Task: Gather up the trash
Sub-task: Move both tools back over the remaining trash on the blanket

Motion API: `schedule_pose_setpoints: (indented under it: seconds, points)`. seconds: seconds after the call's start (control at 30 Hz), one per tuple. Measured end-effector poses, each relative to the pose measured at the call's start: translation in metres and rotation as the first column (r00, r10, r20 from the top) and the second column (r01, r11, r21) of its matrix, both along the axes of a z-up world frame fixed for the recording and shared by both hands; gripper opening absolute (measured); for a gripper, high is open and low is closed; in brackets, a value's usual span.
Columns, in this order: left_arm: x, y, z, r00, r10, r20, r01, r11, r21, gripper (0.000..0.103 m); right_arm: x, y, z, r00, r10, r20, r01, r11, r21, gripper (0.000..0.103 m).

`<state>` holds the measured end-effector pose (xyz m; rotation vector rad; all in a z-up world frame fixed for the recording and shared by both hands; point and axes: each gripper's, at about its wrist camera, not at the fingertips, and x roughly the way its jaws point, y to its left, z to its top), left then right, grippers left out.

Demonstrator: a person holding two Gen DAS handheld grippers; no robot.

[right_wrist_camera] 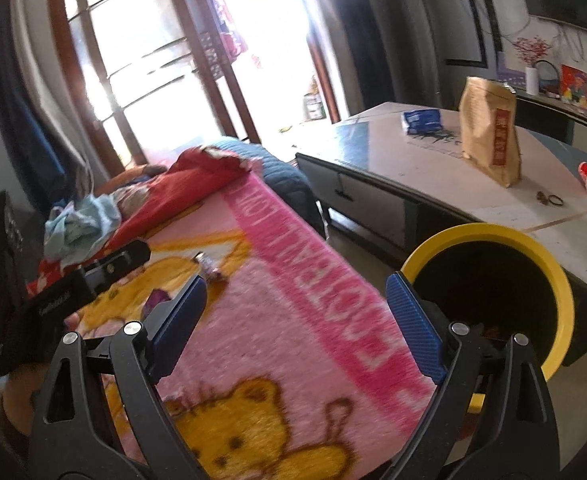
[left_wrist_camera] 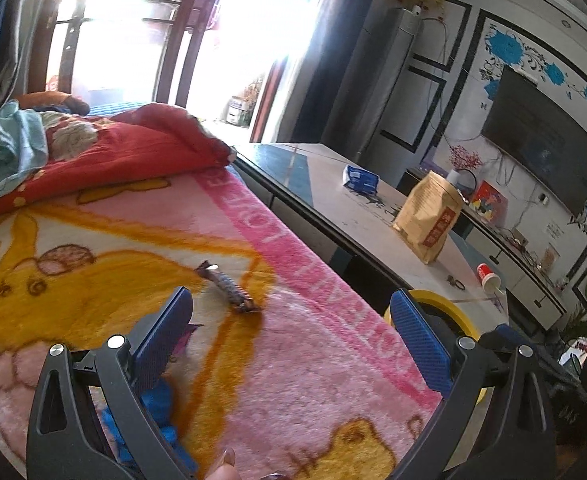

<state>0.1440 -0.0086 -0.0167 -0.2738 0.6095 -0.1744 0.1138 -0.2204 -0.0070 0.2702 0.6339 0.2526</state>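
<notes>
A brown crumpled snack wrapper [left_wrist_camera: 229, 292] lies on the pink and yellow blanket [left_wrist_camera: 313, 360], just ahead of my left gripper [left_wrist_camera: 291, 300]. That gripper is open with nothing between its blue pads. A small purple wrapper [left_wrist_camera: 187, 338] sits beside its left finger, and a blue item [left_wrist_camera: 157, 412] is partly hidden under it. My right gripper [right_wrist_camera: 297, 282] is also open and empty above the blanket [right_wrist_camera: 293, 340]. The yellow-rimmed black bin [right_wrist_camera: 493, 292] stands right of it, between bed and table. The brown wrapper [right_wrist_camera: 210, 270] and the purple wrapper [right_wrist_camera: 157, 298] lie further off.
A low table [left_wrist_camera: 333, 208] beside the bed carries a brown paper bag [left_wrist_camera: 429, 220], a blue packet [left_wrist_camera: 360, 178] and a tipped red paper cup [left_wrist_camera: 489, 276]. A red quilt [left_wrist_camera: 133, 156] and loose clothes [left_wrist_camera: 5, 148] lie further up the bed. The left tool's black body [right_wrist_camera: 33, 308] is at the left.
</notes>
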Motion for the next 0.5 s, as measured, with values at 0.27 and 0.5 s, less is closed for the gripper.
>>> schedule_pose_setpoints:
  seconds: [0.27, 0.5]
  points:
    - [-0.01, 0.029, -0.007, 0.999, 0.049, -0.01, -0.049, 0.999, -0.004, 0.096, -0.006, 0.037, -0.012, 0.996, 0.079, -0.041, -0.08, 0.997, -0.024, 0.083]
    - [-0.019, 0.057, -0.016, 0.994, 0.103, -0.025, -0.104, 0.994, -0.018, 0.096, -0.016, 0.07, -0.028, 0.983, 0.158, -0.091, -0.163, 0.986, -0.046, 0.083]
